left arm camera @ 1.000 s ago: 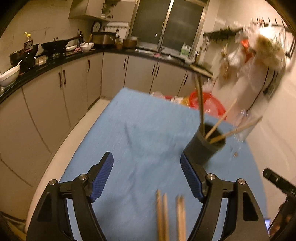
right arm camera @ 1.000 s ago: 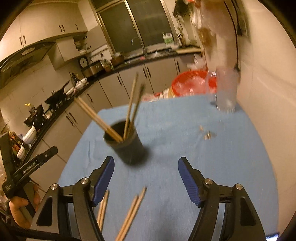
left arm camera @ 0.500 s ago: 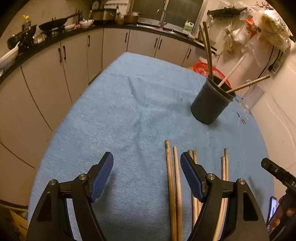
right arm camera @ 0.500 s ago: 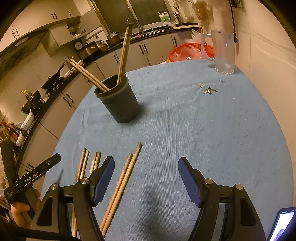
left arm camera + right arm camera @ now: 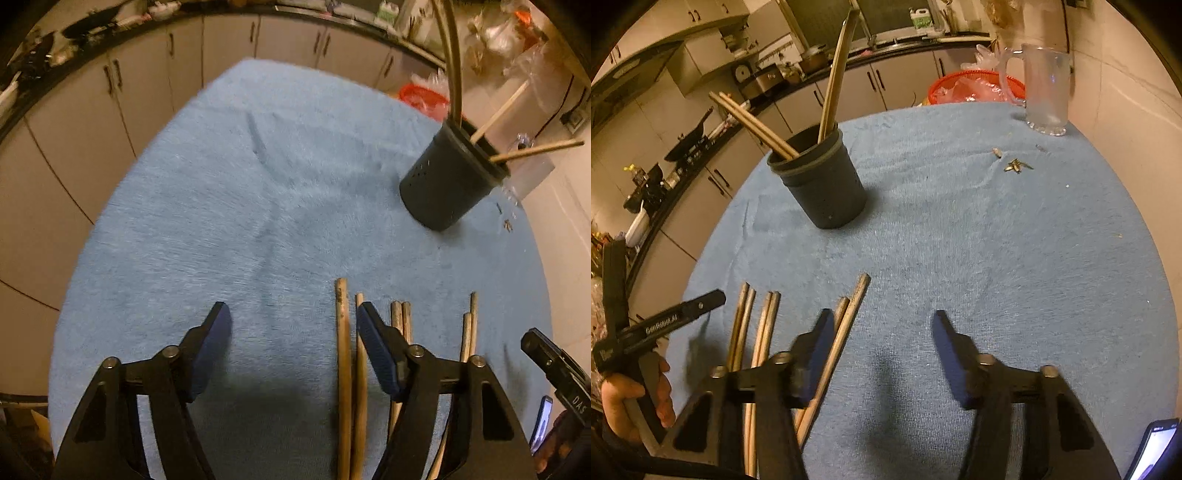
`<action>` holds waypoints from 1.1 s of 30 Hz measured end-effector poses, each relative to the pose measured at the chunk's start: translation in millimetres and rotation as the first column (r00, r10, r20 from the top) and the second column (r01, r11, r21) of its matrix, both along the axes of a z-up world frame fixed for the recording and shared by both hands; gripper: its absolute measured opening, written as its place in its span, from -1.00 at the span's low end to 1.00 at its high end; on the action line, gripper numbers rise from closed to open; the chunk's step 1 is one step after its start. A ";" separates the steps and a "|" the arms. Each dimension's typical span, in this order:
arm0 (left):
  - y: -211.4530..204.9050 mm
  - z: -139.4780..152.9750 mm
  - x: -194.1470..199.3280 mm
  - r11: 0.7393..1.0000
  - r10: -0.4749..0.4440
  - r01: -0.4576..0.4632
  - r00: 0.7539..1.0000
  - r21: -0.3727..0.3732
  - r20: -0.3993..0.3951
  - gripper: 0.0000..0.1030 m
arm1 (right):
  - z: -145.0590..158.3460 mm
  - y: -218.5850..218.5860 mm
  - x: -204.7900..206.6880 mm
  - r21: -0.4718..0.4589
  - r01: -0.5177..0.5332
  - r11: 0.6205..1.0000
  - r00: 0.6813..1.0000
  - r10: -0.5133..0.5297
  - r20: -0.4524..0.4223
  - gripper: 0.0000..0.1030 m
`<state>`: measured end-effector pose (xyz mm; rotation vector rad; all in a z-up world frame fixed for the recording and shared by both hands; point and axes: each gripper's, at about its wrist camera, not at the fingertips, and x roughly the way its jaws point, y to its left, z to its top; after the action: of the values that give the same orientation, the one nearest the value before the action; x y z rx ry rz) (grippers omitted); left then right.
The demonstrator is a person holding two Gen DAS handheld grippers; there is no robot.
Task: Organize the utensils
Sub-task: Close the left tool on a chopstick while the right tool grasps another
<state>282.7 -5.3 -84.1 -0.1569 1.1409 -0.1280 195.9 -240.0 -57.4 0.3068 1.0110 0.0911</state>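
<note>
A dark round holder (image 5: 448, 181) (image 5: 822, 177) stands on the blue cloth with several chopsticks upright in it. Several wooden chopsticks (image 5: 343, 350) (image 5: 846, 332) lie in pairs on the cloth near the front edge. My left gripper (image 5: 293, 325) is open and empty just above the cloth; its right finger sits over the leftmost pair. My right gripper (image 5: 882, 332) is open and empty; its left finger sits over the rightmost pair.
A clear glass mug (image 5: 1043, 96) and a red basket (image 5: 975, 88) stand at the table's far end. Small scraps (image 5: 1015, 165) lie on the cloth. Kitchen cabinets (image 5: 110, 110) curve along the left. A phone (image 5: 1152, 450) shows at the lower right.
Both grippers have tilted down and moved closer to the lying chopsticks. The holder now appears farther up in both views.
</note>
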 end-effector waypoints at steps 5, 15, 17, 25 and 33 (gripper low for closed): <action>-3.8 -4.7 12.6 0.999 0.006 -0.005 1.000 0.032 -0.026 0.00 | -6.1 3.3 10.1 0.000 -0.011 1.000 1.000 0.011 -0.029 0.00; 2.8 2.0 22.2 0.999 0.034 -0.034 0.999 -0.022 -0.031 -0.02 | -8.7 5.2 19.9 -0.014 -0.008 1.000 0.999 0.008 -0.042 0.00; 0.6 2.6 25.1 0.999 0.025 -0.026 0.999 -0.025 -0.039 -0.02 | -10.6 6.1 22.2 -0.020 -0.009 1.000 0.999 0.008 -0.048 0.00; -18.2 -6.0 33.6 0.999 -0.019 0.021 0.998 0.030 -0.062 -0.31 | -31.0 5.2 40.8 0.007 -0.008 1.000 0.991 0.009 -0.133 -0.47; -19.3 -7.6 41.6 0.995 -0.043 0.047 0.998 0.091 -0.050 -0.86 | -33.5 4.8 47.4 0.019 -0.002 1.000 0.989 0.005 -0.147 -0.54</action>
<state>324.3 -24.6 -91.6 -0.0530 1.1963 -0.1120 243.3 -235.2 -90.9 0.3328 1.1572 0.0819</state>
